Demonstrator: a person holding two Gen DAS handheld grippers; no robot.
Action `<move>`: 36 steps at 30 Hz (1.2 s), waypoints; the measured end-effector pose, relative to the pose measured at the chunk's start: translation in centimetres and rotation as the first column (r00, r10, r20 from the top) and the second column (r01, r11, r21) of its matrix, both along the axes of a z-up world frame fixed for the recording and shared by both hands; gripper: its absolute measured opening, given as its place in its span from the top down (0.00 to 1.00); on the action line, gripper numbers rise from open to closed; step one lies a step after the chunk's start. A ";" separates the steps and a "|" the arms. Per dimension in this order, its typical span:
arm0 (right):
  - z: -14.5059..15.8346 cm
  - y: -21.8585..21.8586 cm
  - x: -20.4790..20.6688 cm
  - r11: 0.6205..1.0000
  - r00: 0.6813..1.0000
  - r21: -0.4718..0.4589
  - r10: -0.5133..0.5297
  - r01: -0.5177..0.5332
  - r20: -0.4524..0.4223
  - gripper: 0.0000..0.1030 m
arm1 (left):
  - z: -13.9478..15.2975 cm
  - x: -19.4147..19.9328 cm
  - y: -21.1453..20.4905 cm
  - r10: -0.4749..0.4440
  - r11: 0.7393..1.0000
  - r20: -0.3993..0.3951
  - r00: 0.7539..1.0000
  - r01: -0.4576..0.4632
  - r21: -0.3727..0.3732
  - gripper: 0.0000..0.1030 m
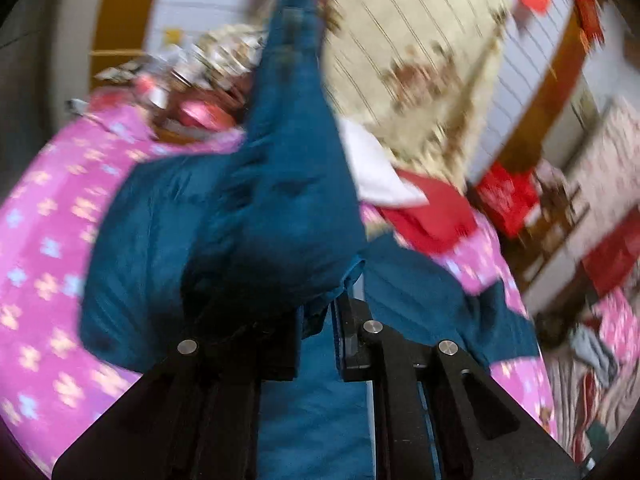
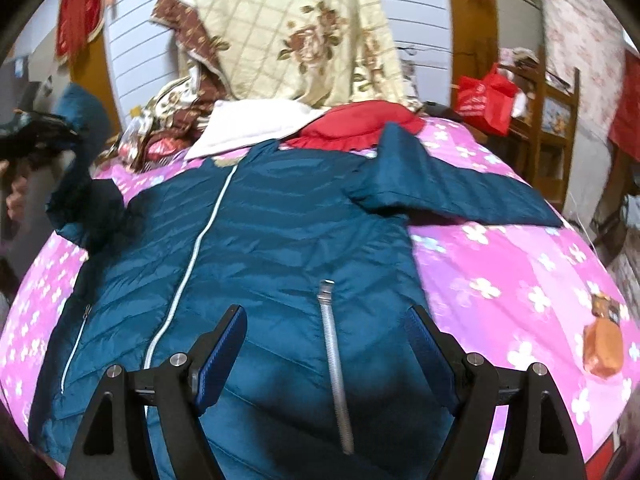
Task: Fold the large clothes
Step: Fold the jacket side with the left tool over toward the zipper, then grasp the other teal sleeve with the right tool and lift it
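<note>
A teal quilted jacket [image 2: 272, 232] lies front up on the pink flowered bedspread [image 2: 500, 280], its white zipper [image 2: 192, 248] closed. Its right sleeve [image 2: 452, 192] stretches out flat to the right. My right gripper [image 2: 324, 340] is open and empty, hovering just above the jacket's lower front. My left gripper [image 1: 316, 320] is shut on the jacket's left sleeve [image 1: 280, 168] and holds it lifted above the bed; it also shows at the far left of the right wrist view [image 2: 36, 136]. The left view is blurred.
A cream floral quilt [image 2: 288, 32], a white cloth [image 2: 256, 124] and a red garment [image 2: 356, 124] are piled at the head of the bed. A red bag [image 2: 484, 96] hangs on a wooden shelf at the right. An orange patch [image 2: 604, 344] marks the bedspread.
</note>
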State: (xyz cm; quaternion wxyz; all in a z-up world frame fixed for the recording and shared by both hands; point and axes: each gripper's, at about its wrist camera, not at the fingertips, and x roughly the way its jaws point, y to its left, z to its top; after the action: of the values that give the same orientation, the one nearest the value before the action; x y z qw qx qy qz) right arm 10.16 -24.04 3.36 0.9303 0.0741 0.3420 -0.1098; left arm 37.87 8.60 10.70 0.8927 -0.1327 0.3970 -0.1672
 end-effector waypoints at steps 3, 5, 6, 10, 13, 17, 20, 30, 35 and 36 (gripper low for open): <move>0.0 -2.1 -1.1 0.999 1.000 0.052 -0.013 0.013 0.005 0.23 | -2.9 -1.4 -4.8 -0.088 0.996 -0.084 0.993 0.089 0.001 0.63; 0.1 -2.9 -1.3 0.998 1.000 0.068 -0.012 0.011 0.011 0.23 | -4.4 -3.2 -6.7 -0.134 0.991 -0.119 0.984 0.135 -0.001 0.62; 0.1 -3.2 -1.3 0.997 1.000 0.075 -0.008 0.007 0.012 0.23 | -5.0 -4.4 -7.4 -0.147 0.989 -0.126 0.981 0.150 0.009 0.60; -0.2 -4.0 -0.1 0.991 0.999 0.127 0.040 -0.039 -0.001 0.23 | -6.3 -9.6 -7.8 -0.160 0.982 -0.115 0.980 0.170 0.077 0.40; -0.6 -3.7 2.1 0.980 0.993 0.169 0.113 -0.105 -0.034 0.23 | -7.2 -12.3 -7.8 -0.128 0.978 -0.093 0.987 0.142 0.154 0.38; -1.4 -3.4 6.1 0.958 0.980 0.238 0.182 -0.159 -0.077 0.23 | -9.9 -15.0 -4.9 0.010 0.960 -0.081 0.997 0.013 0.278 0.38; -1.8 -3.7 10.5 0.948 0.977 0.278 0.190 -0.156 -0.100 0.23 | -11.8 -15.6 -1.5 0.136 0.944 -0.092 0.987 -0.100 0.315 0.38; -8.3 -3.0 26.5 0.879 0.963 0.476 0.154 -0.030 -0.223 0.23 | -15.3 -16.9 3.2 0.293 0.924 -0.109 0.950 -0.252 0.288 0.38; -8.0 -2.5 29.4 0.843 0.962 0.535 0.190 -0.057 -0.196 0.83 | -16.0 -16.8 3.4 0.300 0.909 -0.058 0.952 -0.267 0.319 0.38; -7.8 -2.7 29.3 0.840 0.963 0.539 0.195 -0.065 -0.188 0.88 | -16.3 -16.8 3.3 0.298 0.906 -0.051 0.953 -0.266 0.329 0.38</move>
State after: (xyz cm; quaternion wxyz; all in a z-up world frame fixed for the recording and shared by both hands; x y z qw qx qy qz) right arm 39.50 -26.73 -4.39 0.8321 0.2898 0.4708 0.0442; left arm 21.09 11.90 -5.57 0.8961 -0.0511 0.4395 0.0367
